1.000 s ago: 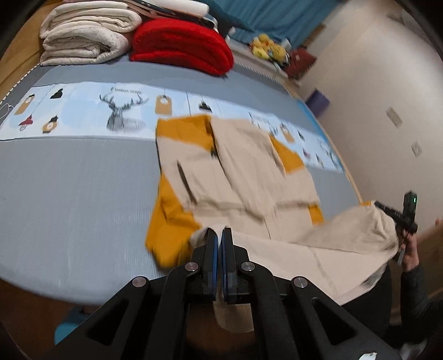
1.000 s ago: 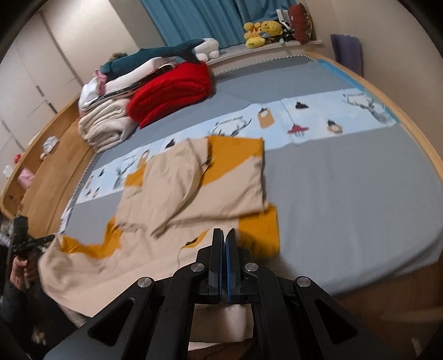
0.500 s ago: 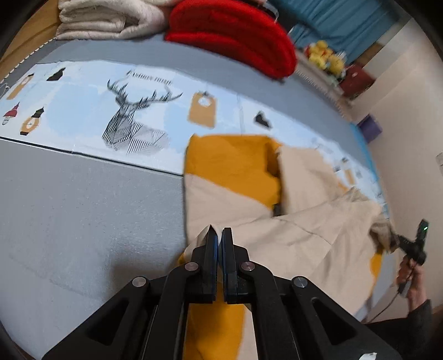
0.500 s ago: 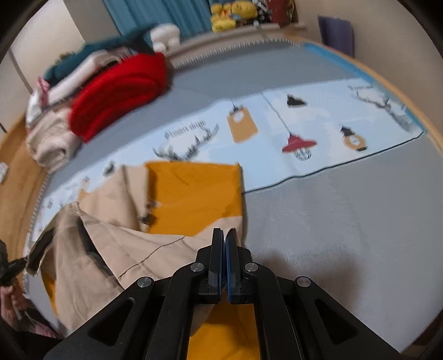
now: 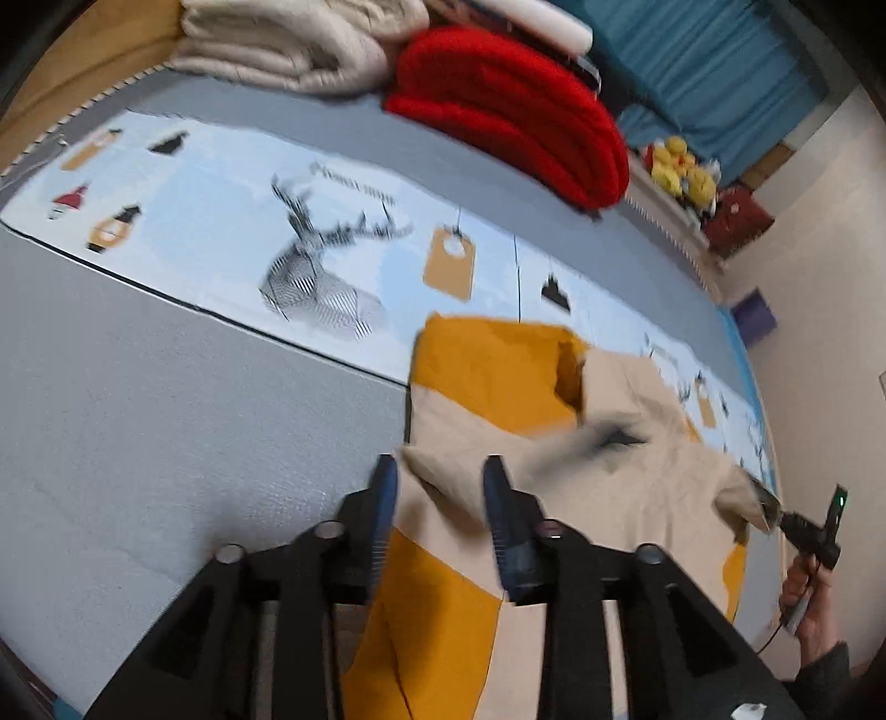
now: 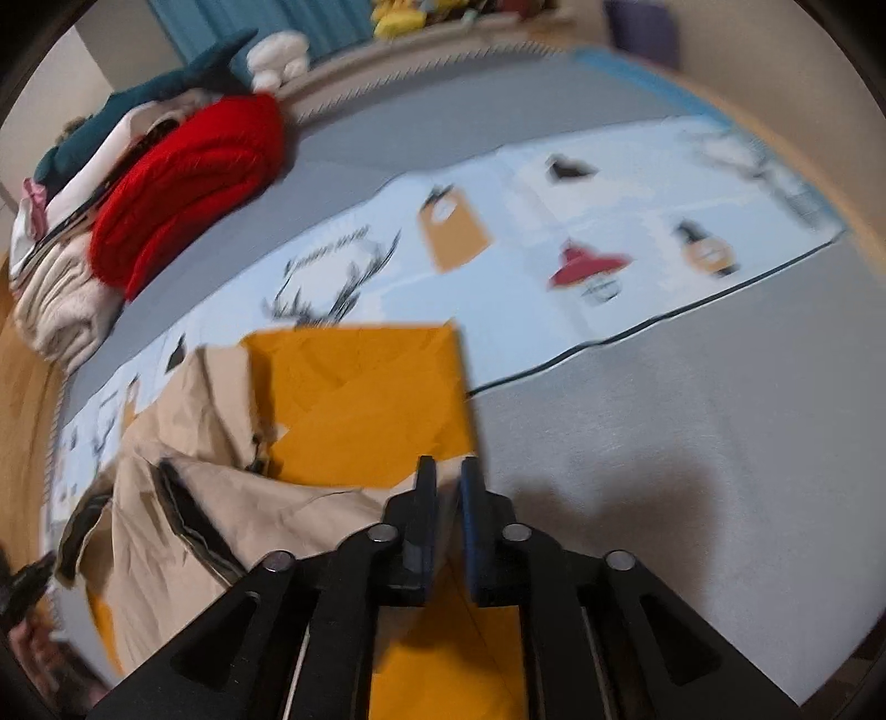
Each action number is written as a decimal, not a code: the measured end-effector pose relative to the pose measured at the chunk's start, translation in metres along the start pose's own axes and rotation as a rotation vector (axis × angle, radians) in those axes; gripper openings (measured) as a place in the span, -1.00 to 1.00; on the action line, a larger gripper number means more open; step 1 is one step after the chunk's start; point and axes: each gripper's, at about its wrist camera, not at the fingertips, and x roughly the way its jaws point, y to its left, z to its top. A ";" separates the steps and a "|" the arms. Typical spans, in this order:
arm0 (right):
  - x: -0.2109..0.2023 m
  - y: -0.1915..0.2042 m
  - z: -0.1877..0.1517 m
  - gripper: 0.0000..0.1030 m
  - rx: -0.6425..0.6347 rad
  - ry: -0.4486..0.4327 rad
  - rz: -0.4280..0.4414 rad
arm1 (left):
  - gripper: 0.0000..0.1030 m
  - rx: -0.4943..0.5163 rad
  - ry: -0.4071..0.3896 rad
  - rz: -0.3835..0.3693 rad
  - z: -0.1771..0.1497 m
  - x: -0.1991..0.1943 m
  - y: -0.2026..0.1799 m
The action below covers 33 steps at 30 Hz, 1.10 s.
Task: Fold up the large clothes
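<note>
A large beige and mustard garment [image 5: 554,498] lies on the grey bed [image 5: 166,415], its lower part folded up over its upper part. My left gripper [image 5: 438,476] hangs low over the garment's left edge. Its jaws are opening, and a loose beige corner sits between them without being pressed. In the right wrist view the garment [image 6: 360,399] spreads to the left, and my right gripper [image 6: 447,471] stands at its right edge. Its jaws are opening with a narrow gap between them. The right gripper's tip [image 5: 775,509] also shows at the garment's far corner.
A red folded blanket [image 5: 509,105] and beige folded bedding [image 5: 299,44] are stacked at the far side of the bed. A light-blue printed strip [image 5: 332,232] crosses the bed beyond the garment. Yellow plush toys [image 5: 681,171] sit by the blue curtain. A wall stands on the right.
Both grippers carried the garment's lower edge forward over its upper part and sank toward the bed. Their jaws, shut on the cloth before, have now parted.
</note>
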 end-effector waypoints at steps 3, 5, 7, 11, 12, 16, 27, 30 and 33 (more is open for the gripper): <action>-0.025 -0.008 -0.011 -0.46 0.018 -0.088 -0.047 | -0.39 -0.016 -0.028 0.012 -0.008 -0.008 0.003; -0.029 -0.017 -0.021 -0.29 0.063 -0.077 -0.011 | -0.39 -0.021 0.007 0.020 -0.015 -0.003 0.004; -0.024 -0.020 -0.029 -0.28 0.067 -0.039 0.003 | -0.39 0.004 0.040 0.034 -0.019 0.005 0.003; 0.000 -0.017 -0.042 -0.28 0.000 0.071 0.003 | -0.39 0.023 0.091 0.070 -0.021 0.022 0.006; 0.007 -0.017 -0.045 -0.28 -0.014 0.096 0.001 | -0.39 0.016 0.100 0.068 -0.021 0.025 0.008; 0.031 -0.017 -0.051 -0.28 -0.023 0.197 0.042 | -0.32 0.000 0.149 0.082 -0.020 0.045 0.013; 0.048 -0.015 -0.055 -0.21 -0.070 0.264 0.028 | -0.30 -0.001 0.226 0.108 -0.022 0.077 0.004; 0.047 -0.014 -0.054 -0.19 -0.084 0.255 0.014 | -0.30 0.020 0.235 0.122 -0.025 0.081 0.001; 0.046 -0.012 -0.055 -0.17 -0.097 0.249 0.001 | -0.30 0.020 0.238 0.127 -0.026 0.080 0.001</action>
